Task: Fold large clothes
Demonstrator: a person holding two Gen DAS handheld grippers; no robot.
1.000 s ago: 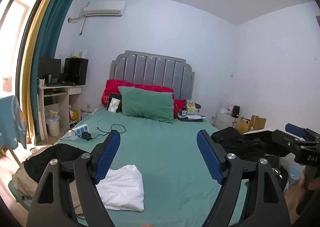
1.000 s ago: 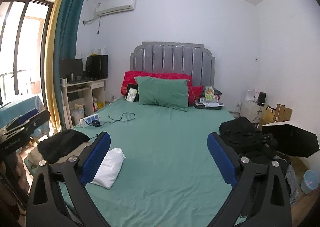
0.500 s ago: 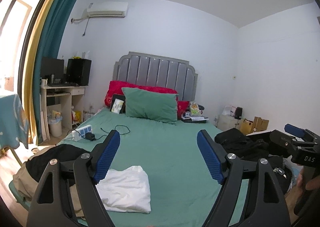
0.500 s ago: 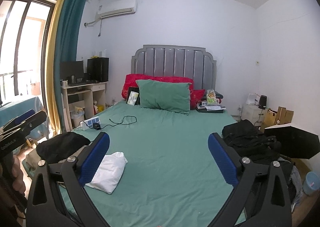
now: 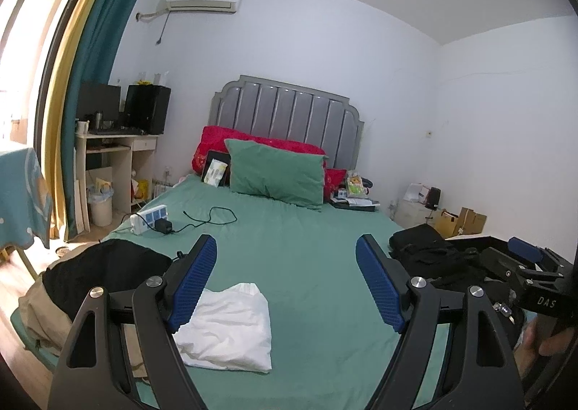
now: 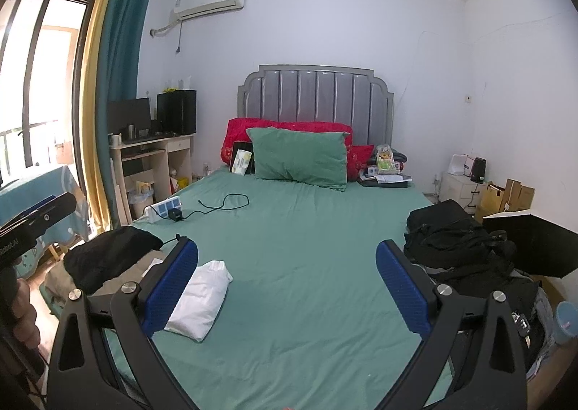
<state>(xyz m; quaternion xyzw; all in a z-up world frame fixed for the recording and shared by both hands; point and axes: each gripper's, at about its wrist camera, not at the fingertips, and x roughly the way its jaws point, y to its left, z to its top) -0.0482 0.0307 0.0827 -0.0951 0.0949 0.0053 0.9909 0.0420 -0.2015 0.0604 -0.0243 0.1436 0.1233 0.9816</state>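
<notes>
Jaws of the left gripper [image 5: 287,287] are spread wide, nothing held. The right gripper [image 6: 287,287] is likewise held agape and empty above the bed [image 6: 307,229].

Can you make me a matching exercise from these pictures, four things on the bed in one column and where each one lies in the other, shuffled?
Things:
1. white folded garment
2. green pillow
3. power strip
4. black bag

Places:
A. against the red pillows at the headboard
B. right edge of the bed
C. left edge, cable plugged in
D. near the foot, left of centre

Pairs: 1-D, 2-A, 3-C, 4-B
</notes>
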